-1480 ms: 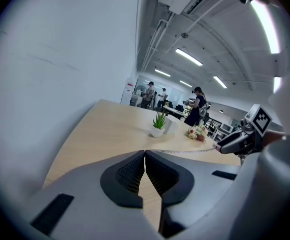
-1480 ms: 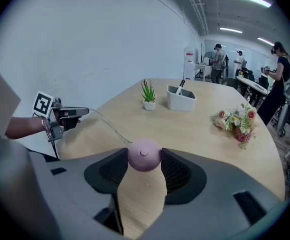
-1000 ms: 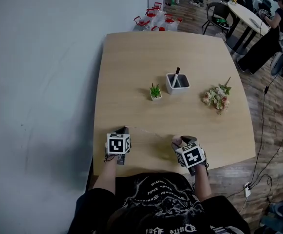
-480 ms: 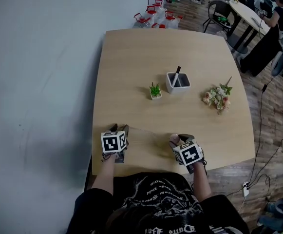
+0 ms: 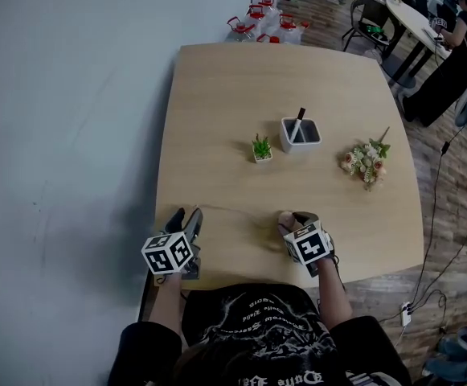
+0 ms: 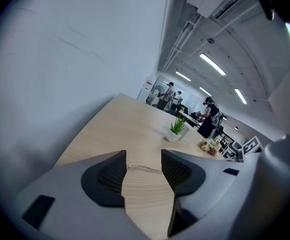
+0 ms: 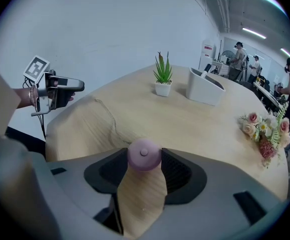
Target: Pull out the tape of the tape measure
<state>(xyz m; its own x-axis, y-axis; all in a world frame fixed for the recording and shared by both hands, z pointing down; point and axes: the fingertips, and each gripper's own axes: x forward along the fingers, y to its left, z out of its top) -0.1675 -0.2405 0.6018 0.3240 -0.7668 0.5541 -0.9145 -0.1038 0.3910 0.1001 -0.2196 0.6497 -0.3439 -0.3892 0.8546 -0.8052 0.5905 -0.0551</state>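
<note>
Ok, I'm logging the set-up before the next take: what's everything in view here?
table: one, light wood, centre
plant: one, green in a white pot, mid-table
holder: one, white, right of the plant, with a dark pen in it
flowers: one bunch, pink and cream, table's right side
bottles: several, clear with red caps, on the floor past the far edge
tape measure: one, pink, in the right tool
tape: one, thin and pale, along the near edge
left tool: grey, jaws opening, tape loose at their tips
right tool: grey, shut on the tape measure
</note>
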